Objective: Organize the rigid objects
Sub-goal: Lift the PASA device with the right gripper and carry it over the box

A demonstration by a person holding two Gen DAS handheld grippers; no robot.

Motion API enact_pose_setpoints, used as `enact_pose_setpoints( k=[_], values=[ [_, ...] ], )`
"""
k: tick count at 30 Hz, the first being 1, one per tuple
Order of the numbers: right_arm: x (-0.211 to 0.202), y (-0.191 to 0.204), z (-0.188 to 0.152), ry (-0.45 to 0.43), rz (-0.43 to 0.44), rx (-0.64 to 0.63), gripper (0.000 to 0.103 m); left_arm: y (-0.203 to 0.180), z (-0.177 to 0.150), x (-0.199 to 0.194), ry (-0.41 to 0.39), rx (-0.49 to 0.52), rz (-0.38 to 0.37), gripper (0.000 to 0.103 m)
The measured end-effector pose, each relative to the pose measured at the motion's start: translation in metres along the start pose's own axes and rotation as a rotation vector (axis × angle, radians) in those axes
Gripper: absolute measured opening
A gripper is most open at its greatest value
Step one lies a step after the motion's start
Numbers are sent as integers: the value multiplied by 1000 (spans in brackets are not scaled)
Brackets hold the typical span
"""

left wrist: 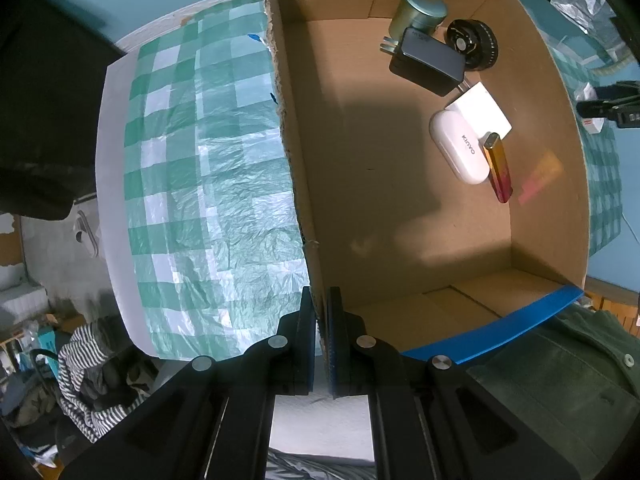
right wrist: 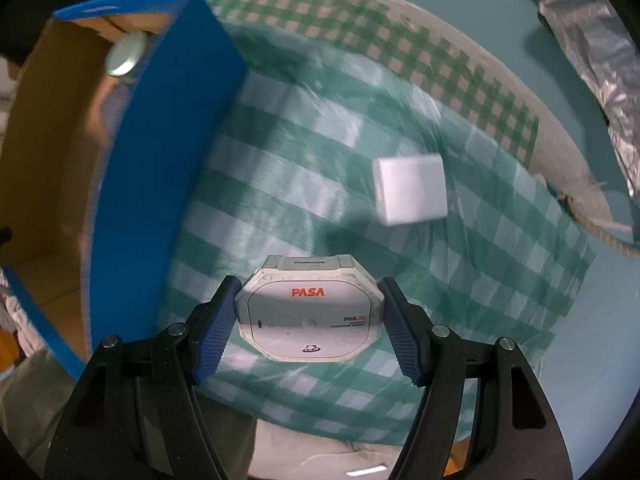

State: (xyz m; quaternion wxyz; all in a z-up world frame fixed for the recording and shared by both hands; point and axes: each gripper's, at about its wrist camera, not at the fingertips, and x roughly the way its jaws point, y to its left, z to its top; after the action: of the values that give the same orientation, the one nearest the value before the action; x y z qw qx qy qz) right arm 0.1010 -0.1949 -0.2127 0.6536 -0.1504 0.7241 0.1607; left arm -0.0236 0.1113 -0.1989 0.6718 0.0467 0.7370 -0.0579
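- At the box's left wall, the left gripper point(left wrist: 320, 340) is clamped shut on the cardboard edge, likely steadying the open brown cardboard box with blue rim point(left wrist: 492, 326) for loading.
- Right of the box, above the green-checked cloth on the bench point(right wrist: 500, 280), the right gripper point(right wrist: 308, 320) holds the grey octagonal clear-cased charger marked PASA point(right wrist: 308, 312) between half-spread blue pads.
- A white block point(right wrist: 412, 188) lies beyond it.
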Motion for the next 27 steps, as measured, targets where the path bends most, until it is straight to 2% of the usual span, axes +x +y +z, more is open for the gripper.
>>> enact_pose_setpoints(
  k=[14, 27],
  values=[
    [-65, 75, 26, -114, 36, -180, 69, 0, -1, 1, -3, 3, -2, 5],
    [-44, 135, 53, -71, 6, -301, 69, 0, -4, 2, -6, -2, -7, 5]
  ],
)
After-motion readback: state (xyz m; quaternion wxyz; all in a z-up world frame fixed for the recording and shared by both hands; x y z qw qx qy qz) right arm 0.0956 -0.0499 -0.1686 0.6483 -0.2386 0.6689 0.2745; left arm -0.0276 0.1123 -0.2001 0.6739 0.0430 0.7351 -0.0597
